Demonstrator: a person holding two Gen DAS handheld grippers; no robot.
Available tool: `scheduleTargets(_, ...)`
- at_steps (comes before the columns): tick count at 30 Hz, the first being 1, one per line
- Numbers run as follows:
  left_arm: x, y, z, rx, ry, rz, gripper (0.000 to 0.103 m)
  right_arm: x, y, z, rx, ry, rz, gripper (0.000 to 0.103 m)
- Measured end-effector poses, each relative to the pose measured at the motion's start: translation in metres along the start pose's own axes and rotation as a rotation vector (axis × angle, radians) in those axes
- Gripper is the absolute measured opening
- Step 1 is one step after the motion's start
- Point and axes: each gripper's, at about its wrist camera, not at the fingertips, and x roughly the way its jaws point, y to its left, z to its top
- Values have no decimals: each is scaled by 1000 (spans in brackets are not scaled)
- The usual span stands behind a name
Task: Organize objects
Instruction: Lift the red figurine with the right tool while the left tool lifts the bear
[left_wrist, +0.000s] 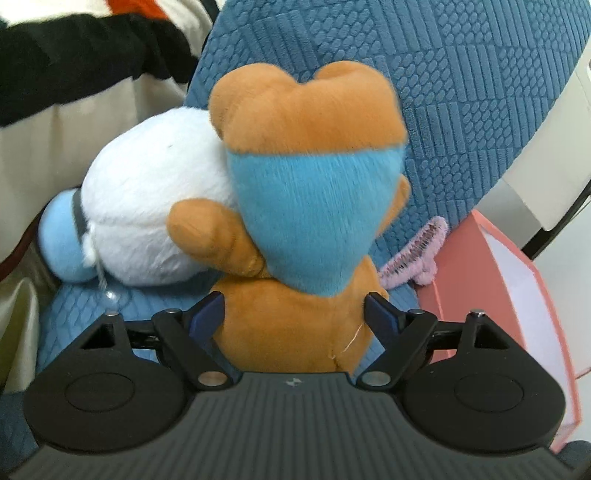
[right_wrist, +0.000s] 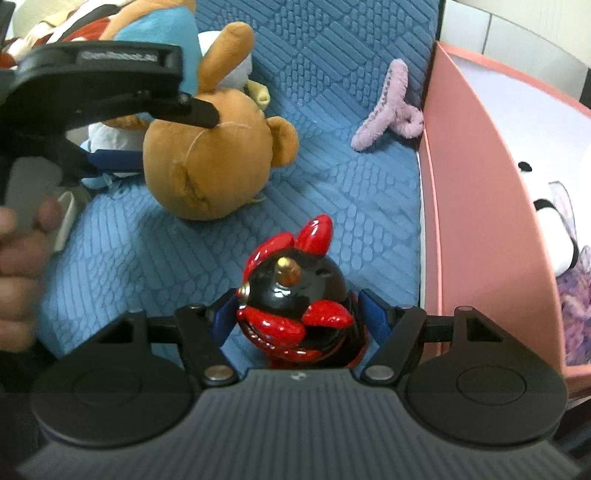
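My left gripper (left_wrist: 293, 314) is shut on an orange plush toy with a blue patch (left_wrist: 295, 221), its fingers pressing both sides of the toy's lower body over the blue textured cushion (left_wrist: 461, 92). The same plush (right_wrist: 207, 162) and the left gripper (right_wrist: 110, 110) show in the right wrist view. My right gripper (right_wrist: 299, 317) is shut on a glossy black and red figurine (right_wrist: 295, 295) with a gold beak, just above the cushion (right_wrist: 332, 92).
A white and light blue plush (left_wrist: 147, 206) leans against the orange one. A purple fuzzy hair claw (right_wrist: 391, 110) lies on the cushion beside a pink box (right_wrist: 480, 221), which holds a black and white plush (right_wrist: 554, 229). Striped fabric (left_wrist: 74, 55) lies far left.
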Motion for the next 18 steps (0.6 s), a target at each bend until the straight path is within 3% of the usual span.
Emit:
scheduleTargets(3,8,-2,0,9,-9,13,98,0,-1,1,12,-15,3,63)
scheduleTargets(5,15,-1,-1,6,-4,25,101,-2,0,1,20,-23,1,63)
scheduleTargets(9,29,14,1,-109,42,-29,100,-4,-3,2,30,-32,-3,63)
scheduleTargets(18,13,14,2,-105,74,-21,83,-8,-4,3,21,-62,-21,63)
